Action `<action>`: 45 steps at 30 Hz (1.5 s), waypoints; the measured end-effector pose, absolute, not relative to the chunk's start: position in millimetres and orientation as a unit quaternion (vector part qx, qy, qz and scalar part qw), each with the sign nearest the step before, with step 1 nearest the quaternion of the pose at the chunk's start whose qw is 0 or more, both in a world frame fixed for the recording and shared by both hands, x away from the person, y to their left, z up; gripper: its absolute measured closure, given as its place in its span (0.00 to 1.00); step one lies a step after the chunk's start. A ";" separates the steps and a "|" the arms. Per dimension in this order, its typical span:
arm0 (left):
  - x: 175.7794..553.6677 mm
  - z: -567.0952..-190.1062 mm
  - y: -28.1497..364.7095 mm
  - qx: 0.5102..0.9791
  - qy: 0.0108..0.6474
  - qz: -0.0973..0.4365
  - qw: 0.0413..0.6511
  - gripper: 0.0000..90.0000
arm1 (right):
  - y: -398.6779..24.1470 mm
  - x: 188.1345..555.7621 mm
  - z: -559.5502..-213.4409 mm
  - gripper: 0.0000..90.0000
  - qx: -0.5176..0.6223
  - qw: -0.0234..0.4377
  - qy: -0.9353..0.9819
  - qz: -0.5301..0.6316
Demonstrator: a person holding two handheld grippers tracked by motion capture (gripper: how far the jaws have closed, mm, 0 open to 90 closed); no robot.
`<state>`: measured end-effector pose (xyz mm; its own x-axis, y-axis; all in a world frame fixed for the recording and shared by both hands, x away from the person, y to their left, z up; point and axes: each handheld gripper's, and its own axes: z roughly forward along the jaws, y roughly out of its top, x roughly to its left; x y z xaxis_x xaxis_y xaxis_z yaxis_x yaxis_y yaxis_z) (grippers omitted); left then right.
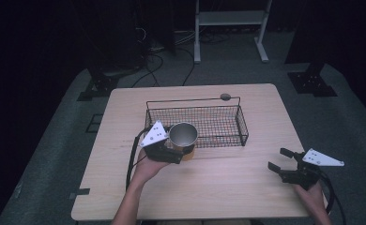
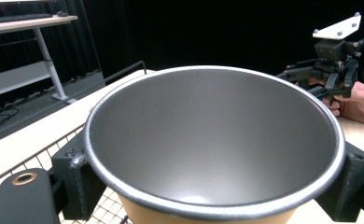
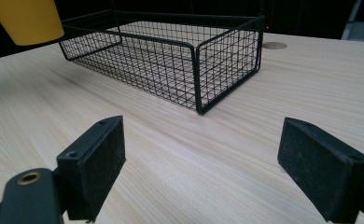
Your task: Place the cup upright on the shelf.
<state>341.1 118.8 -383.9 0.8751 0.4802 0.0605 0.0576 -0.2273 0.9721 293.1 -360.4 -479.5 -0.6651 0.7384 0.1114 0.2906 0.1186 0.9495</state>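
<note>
A cup (image 1: 183,134), steel inside and yellow outside, is held upright with my left gripper (image 1: 180,144) shut on it, at the near left corner of the black wire basket (image 1: 243,123). In the left gripper view the cup's (image 2: 213,140) mouth sits between the two pads (image 2: 75,175). My right gripper (image 1: 278,158) stands open near the table's right edge, low over the wood, with nothing between its pads (image 3: 98,158). The right gripper view shows the basket (image 3: 171,56) ahead and the cup's yellow base (image 3: 28,21) raised off the table at top left.
The wooden table (image 1: 247,197) has bare room in front of the basket. A round hole (image 1: 225,97) lies behind the basket's far rim. A white frame (image 1: 230,28) and cables stand on the floor beyond the table.
</note>
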 end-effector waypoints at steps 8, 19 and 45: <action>356.0 -371.2 115.3 0.765 0.170 0.167 0.598 0.14 | -360.5 293.1 -479.4 0.15 0.357 0.200 0.720 0.560; 373.5 -357.5 111.9 0.766 0.166 0.169 0.598 0.14 | -360.6 293.1 -479.4 0.15 0.358 0.198 0.719 0.561; 429.2 -345.7 93.5 0.779 0.157 0.151 0.588 0.14 | -360.6 294.0 -479.4 0.15 0.355 0.197 0.722 0.560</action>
